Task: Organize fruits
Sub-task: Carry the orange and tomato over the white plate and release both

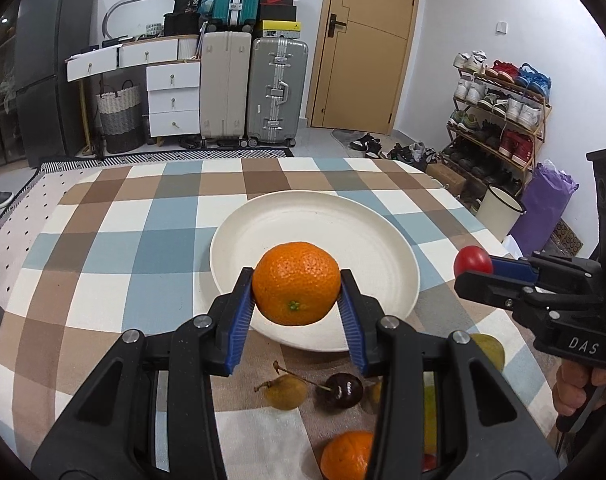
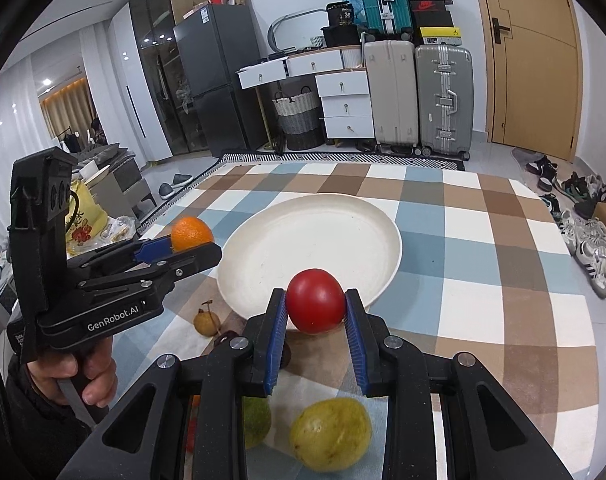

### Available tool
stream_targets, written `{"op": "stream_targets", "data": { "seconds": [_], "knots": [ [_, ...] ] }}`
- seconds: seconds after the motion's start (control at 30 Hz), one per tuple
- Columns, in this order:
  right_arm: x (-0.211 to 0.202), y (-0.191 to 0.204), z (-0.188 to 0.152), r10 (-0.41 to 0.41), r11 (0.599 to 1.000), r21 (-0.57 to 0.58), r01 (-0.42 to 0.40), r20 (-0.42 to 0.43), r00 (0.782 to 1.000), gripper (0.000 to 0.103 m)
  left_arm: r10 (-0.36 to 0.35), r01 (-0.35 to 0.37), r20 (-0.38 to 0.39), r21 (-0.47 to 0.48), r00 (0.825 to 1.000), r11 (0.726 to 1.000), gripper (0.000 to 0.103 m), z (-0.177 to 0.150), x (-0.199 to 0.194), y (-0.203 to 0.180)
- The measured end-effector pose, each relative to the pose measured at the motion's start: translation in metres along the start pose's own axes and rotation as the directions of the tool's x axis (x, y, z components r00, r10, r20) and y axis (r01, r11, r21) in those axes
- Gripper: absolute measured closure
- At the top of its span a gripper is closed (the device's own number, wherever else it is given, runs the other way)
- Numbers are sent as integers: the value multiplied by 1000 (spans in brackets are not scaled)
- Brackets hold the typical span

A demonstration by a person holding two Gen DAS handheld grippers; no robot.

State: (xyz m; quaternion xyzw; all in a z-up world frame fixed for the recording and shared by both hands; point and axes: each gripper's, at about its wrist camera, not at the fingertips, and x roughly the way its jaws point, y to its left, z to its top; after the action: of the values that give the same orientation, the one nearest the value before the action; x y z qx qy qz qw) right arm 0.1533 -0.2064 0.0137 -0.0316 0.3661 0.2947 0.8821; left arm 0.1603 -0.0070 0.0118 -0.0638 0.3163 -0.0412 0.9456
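My left gripper (image 1: 297, 292) is shut on an orange (image 1: 296, 283) and holds it above the near rim of a white plate (image 1: 335, 216). My right gripper (image 2: 315, 310) is shut on a red tomato (image 2: 316, 301) at the plate's (image 2: 303, 236) near edge. The right gripper (image 1: 473, 266) with the tomato (image 1: 471, 261) shows at right in the left wrist view. The left gripper (image 2: 193, 240) with the orange (image 2: 191, 233) shows at left in the right wrist view. The plate holds nothing.
On the checked tablecloth (image 1: 123, 248) near me lie a small yellow-brown fruit (image 1: 285, 392), a dark cherry (image 1: 341, 390), a second orange (image 1: 345, 456) and a yellow-green fruit (image 2: 330, 434). Suitcases (image 1: 277, 92), drawers and a shoe rack (image 1: 499, 120) stand beyond the table.
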Motion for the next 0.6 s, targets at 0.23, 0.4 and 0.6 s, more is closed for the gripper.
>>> {"op": "stream_targets", "data": {
  "seconds": [0.23,0.4,0.6],
  "knots": [
    [28,-2,3,5,1000,10,-5,-42,999,74,10,-10,-23,-7,1000,1000,65,-5,21,6],
    [44,-1,6,-10,1000,8,10,-75,997,74,17,-16,-38,28,999,999,65,-9,28,1],
    [46,-2,9,-8,1000,21,9,-62,998,63,17,-16,-44,23,999,1000,64,-11,26,0]
  ]
}}
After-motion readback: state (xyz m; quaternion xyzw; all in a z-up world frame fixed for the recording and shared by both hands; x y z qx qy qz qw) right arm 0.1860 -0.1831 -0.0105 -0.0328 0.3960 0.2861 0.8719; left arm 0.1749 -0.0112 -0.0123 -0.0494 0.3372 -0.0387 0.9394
